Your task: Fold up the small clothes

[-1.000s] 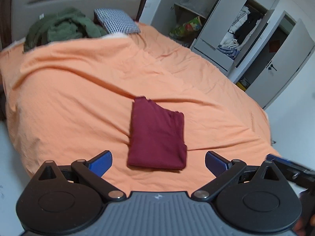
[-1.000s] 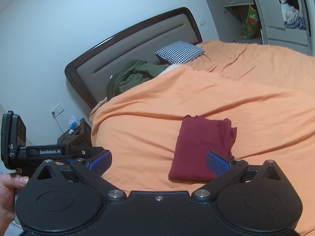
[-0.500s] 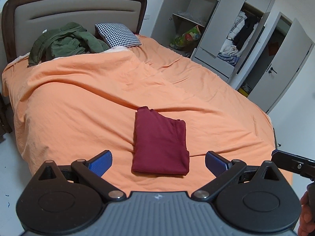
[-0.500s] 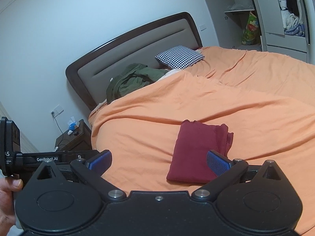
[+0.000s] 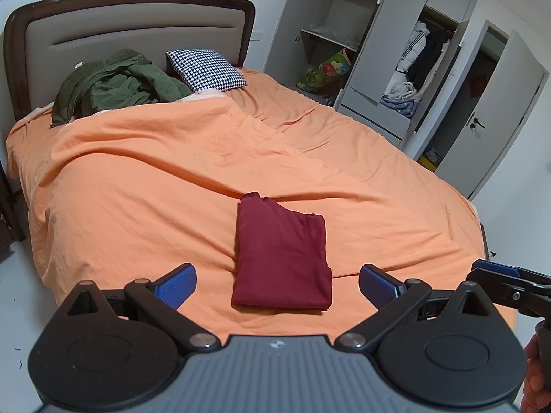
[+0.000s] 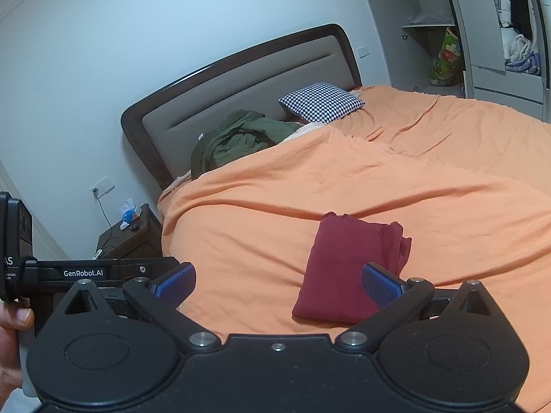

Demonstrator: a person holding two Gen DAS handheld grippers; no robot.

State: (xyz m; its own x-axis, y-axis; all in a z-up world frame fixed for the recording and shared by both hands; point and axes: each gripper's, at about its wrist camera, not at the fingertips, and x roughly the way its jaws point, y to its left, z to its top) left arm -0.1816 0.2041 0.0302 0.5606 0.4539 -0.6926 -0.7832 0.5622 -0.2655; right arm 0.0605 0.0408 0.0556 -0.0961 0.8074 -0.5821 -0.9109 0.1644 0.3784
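Maroon: one folded garment (image 5: 280,258) on one orange bed (image 5: 144,186).

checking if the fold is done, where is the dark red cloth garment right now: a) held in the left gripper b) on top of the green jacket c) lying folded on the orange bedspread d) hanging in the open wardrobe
c: the dark red cloth garment lies as a folded rectangle on the orange bedspread, with the left gripper and right gripper both open and clear of it.
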